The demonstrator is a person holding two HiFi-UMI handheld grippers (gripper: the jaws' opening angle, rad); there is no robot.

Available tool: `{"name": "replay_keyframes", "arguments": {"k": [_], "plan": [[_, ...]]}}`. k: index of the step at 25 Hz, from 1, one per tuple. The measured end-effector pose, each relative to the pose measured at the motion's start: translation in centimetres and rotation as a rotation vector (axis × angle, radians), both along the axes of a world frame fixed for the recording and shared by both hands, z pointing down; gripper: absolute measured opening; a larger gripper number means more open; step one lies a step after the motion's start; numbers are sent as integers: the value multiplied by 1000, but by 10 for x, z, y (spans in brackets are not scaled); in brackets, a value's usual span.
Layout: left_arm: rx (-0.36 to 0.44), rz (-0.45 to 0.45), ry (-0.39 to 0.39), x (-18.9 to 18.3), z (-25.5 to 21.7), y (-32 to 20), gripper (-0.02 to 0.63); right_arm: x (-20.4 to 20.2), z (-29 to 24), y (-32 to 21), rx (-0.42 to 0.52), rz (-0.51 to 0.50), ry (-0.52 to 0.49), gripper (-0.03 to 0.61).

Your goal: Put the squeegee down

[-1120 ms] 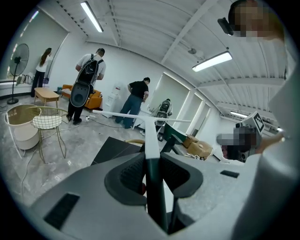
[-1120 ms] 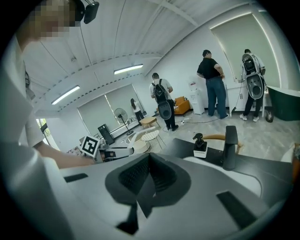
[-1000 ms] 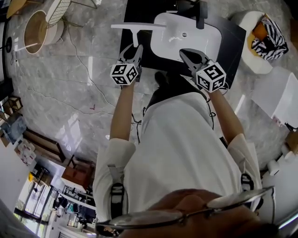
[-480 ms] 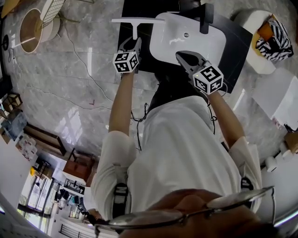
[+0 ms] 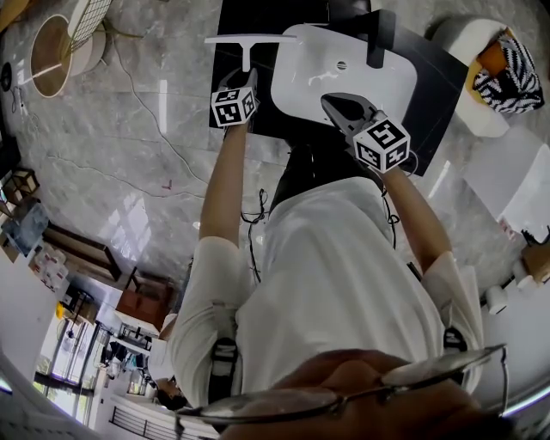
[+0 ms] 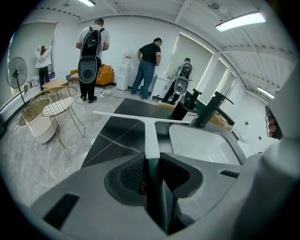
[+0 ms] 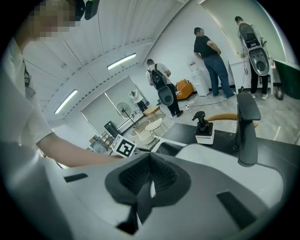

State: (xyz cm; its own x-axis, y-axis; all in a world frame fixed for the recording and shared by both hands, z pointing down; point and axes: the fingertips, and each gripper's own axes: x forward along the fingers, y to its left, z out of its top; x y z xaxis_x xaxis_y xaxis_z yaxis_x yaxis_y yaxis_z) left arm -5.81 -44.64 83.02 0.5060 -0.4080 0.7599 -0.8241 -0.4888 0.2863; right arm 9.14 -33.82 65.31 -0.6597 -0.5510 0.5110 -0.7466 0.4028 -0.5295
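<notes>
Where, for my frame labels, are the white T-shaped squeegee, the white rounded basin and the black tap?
white T-shaped squeegee [image 5: 249, 39], head view, middle of the blade
white rounded basin [image 5: 302, 77], head view, bare inside surface
black tap [image 5: 380, 39], head view, its body

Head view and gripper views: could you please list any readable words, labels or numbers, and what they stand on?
No readable text anywhere.
The left gripper and right gripper bear only black-and-white square markers.
The soap dispenser is too small to show any print.

Over the counter [image 5: 275, 13], the squeegee [image 5: 249, 39] is left of the basin [image 5: 301, 86]; the faucet [image 5: 378, 34] stands behind it.
</notes>
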Motion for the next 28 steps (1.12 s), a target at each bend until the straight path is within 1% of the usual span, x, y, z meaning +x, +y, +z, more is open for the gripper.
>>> {"name": "replay_keyframes", "arguments": {"k": [5, 10, 13, 15, 17, 21, 25, 28], "plan": [[1, -8, -80, -6, 13, -1, 97, -1, 6, -6, -7, -21, -15, 6], [18, -15, -124, -9, 13, -3, 98, -3, 7, -10, -11, -40, -28, 6], [39, -20, -125, -10, 9, -5, 101, -5, 8, -12, -12, -52, -36, 6], [60, -32, -127, -11, 6, -9, 135, -5, 10, -14, -11, -58, -44, 6], [72, -40, -126, -10, 0, -11, 147, -5, 10, -14, -10, -64, -50, 6], [91, -45, -123, -10, -16, -8, 147, -8, 6, -13, 0, -77, -63, 6], [137, -73, -99, -11, -49, -4, 147, -10, -2, -12, 22, -96, -45, 6], [182, -87, -62, -12, -80, 2, 146, -12, -5, -9, 42, -104, -14, 6]]}}
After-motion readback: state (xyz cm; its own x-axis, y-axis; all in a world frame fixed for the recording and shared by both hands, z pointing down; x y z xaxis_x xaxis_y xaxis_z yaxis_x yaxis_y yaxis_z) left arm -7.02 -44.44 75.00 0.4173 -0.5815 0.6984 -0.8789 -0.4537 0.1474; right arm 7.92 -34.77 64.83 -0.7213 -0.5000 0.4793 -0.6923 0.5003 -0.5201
